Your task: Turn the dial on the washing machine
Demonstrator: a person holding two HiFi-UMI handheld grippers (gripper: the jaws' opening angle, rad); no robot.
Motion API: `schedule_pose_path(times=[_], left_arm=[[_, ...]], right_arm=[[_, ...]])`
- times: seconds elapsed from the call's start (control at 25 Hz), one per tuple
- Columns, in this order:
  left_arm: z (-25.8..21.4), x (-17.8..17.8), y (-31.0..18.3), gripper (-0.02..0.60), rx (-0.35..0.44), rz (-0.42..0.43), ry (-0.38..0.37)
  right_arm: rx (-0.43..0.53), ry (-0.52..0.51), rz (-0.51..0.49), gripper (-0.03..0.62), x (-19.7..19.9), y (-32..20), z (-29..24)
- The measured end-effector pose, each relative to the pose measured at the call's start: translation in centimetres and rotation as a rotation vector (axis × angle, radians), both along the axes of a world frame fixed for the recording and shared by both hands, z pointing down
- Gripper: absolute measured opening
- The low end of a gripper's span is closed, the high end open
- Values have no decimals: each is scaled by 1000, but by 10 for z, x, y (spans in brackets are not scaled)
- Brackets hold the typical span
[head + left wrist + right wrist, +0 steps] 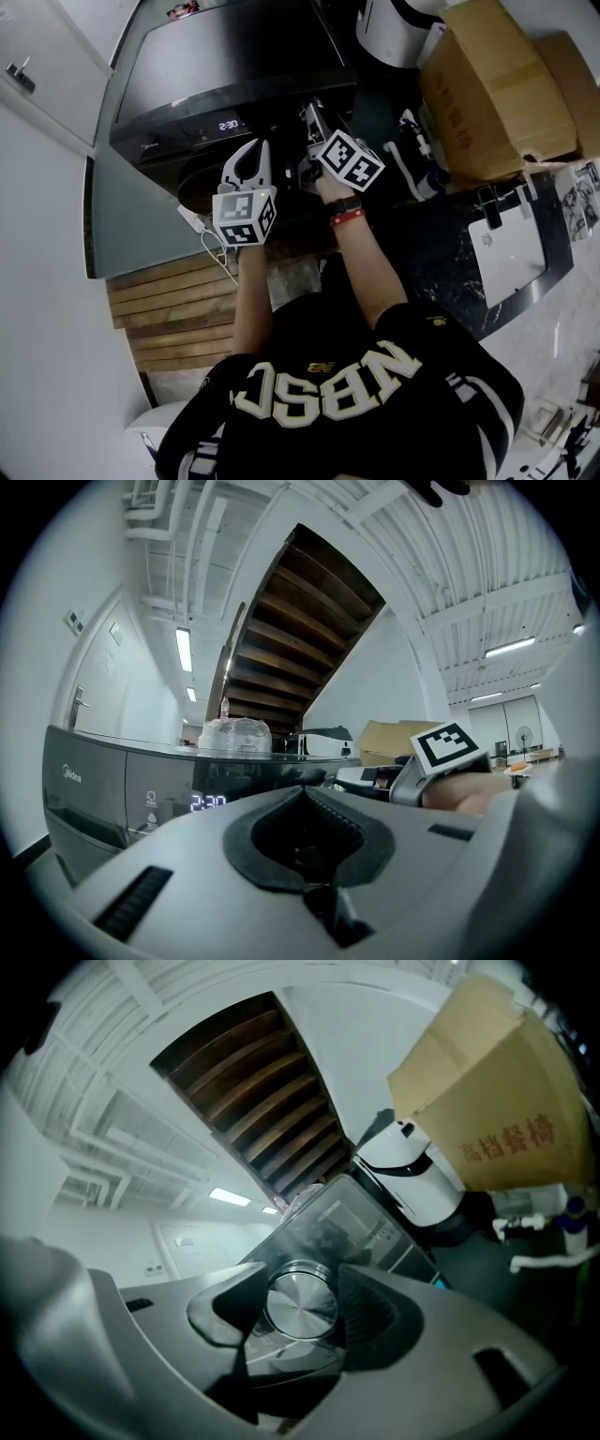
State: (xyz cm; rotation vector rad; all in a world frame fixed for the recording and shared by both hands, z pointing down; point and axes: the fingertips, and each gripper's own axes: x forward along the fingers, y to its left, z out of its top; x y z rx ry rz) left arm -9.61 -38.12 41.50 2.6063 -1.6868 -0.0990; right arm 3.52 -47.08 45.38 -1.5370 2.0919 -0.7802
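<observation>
A black washing machine (pixel 216 75) stands in front of me, its lit display (pixel 228 124) showing 2:30. My right gripper (pixel 312 122) is at the control panel, right of the display. In the right gripper view a round silver dial (pixel 300 1303) sits between the two jaws, and my right gripper (pixel 302 1324) is shut on it. My left gripper (pixel 255 155) hangs just below the display, off the panel. In its own view the left gripper (pixel 306 846) is shut with nothing in it, and the display (pixel 208 802) glows beyond it.
Large cardboard boxes (pixel 487 94) and a white appliance (pixel 394 28) stand to the right of the machine. A wooden slatted platform (pixel 173 314) lies at the lower left, with a white cable (pixel 195 220) beside it. A plastic-wrapped item (pixel 236 735) rests on the machine's top.
</observation>
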Motion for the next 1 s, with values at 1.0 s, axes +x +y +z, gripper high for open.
schedule_pose_path(times=[1.0], left_arm=[[5,-9,14,14,-15,-25,12]], right_arm=[[-14,-35,-86,202,26,39,14]])
